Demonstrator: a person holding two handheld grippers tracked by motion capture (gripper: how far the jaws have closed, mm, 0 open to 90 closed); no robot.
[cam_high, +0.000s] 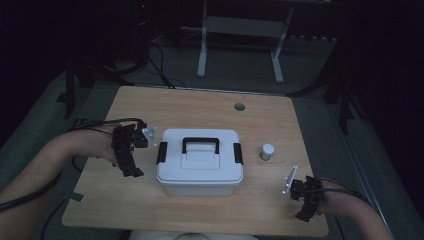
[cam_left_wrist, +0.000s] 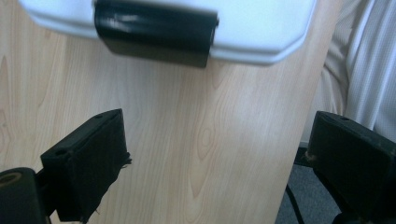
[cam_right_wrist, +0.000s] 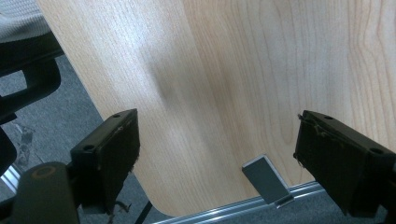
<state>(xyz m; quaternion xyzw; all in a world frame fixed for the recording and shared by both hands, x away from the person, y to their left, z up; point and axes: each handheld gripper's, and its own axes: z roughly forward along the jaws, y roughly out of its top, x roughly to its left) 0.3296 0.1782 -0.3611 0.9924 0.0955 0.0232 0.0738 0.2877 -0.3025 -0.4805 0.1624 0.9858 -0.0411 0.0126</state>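
Observation:
A white lidded box (cam_high: 200, 167) with a black handle (cam_high: 200, 145) and a black latch on each end sits mid-table. My left gripper (cam_high: 136, 152) hovers just left of the box, open and holding nothing. In the left gripper view the jaws (cam_left_wrist: 219, 140) stand wide apart over bare wood, and the box's edge (cam_left_wrist: 261, 32) and its black latch (cam_left_wrist: 156, 32) lie just ahead. My right gripper (cam_high: 303, 200) is open and empty near the front right corner. Its jaws (cam_right_wrist: 217, 140) frame the table's rounded corner.
A small white-capped jar (cam_high: 267, 151) stands right of the box. The wooden table (cam_high: 200, 107) has a cable hole (cam_high: 239, 106) at the back. A grey strip (cam_right_wrist: 267, 179) lies at the table's edge. A person's shirt (cam_left_wrist: 359, 60) is at the table's near edge. A desk frame (cam_high: 240, 35) stands beyond.

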